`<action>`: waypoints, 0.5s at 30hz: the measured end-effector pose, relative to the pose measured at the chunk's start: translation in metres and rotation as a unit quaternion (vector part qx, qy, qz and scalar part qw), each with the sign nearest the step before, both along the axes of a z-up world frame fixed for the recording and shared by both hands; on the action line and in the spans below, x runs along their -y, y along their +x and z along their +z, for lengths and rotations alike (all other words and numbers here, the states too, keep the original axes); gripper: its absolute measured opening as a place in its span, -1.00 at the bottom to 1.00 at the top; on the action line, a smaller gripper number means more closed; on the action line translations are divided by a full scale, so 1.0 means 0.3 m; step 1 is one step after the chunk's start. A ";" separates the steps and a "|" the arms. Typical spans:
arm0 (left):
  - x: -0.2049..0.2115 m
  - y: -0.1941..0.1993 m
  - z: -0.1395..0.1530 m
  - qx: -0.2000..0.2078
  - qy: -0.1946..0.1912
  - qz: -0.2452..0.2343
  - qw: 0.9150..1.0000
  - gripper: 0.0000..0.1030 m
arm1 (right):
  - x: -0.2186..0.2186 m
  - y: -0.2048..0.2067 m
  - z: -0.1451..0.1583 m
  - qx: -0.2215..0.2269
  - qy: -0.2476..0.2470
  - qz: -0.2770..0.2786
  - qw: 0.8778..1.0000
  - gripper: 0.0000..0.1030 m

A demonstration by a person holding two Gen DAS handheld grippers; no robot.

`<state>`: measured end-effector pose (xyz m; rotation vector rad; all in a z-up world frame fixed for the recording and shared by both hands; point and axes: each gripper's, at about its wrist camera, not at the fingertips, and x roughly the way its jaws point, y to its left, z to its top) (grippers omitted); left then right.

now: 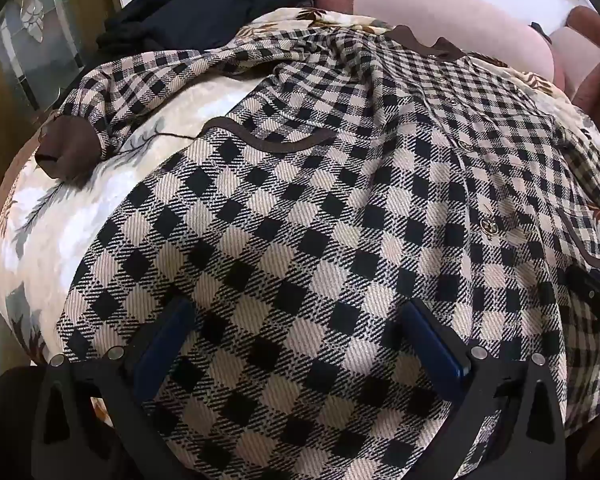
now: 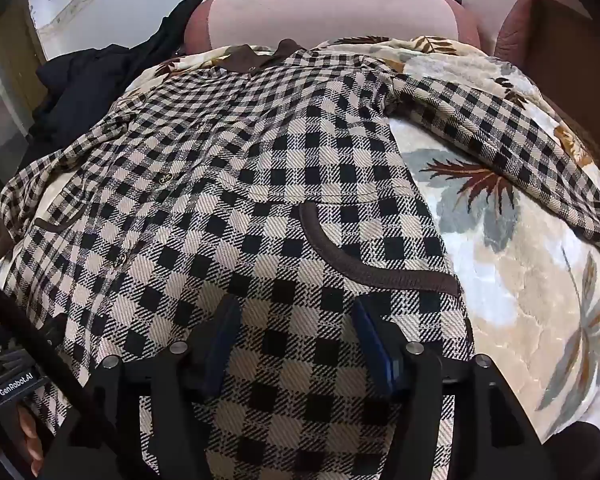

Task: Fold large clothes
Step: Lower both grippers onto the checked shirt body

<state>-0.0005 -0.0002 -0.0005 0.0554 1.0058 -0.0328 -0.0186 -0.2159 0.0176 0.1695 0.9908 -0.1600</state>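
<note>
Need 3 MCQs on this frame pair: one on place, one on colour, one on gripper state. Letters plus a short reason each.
1. Where does the dark garment pile lie relative to the checked jacket?
A. past its collar end, on the left
B. on its hem
C. under the right sleeve

2. What colour is the pocket trim?
A. red
B. brown
C. white

3. How is the left gripper set?
A. shut on a sleeve
B. shut on the hem
C. open above the cloth

Key: 1 A, the black pile sits upper left beyond the collar in both views. 2 B, the curved edging is dark brown. 3 C, its blue pads stand wide apart with checked fabric showing between them.
</note>
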 end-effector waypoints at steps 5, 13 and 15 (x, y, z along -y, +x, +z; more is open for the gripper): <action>0.008 0.014 -0.014 -0.009 0.011 0.004 1.000 1.00 | -0.013 0.002 -0.016 0.003 -0.025 0.012 1.000 0.46; 0.019 0.047 -0.012 -0.012 0.012 0.001 1.000 1.00 | -0.013 -0.015 -0.033 0.019 -0.043 0.010 0.999 0.54; 0.022 0.046 -0.011 -0.010 0.012 0.000 1.000 1.00 | -0.020 -0.013 -0.037 0.019 -0.043 0.008 0.999 0.57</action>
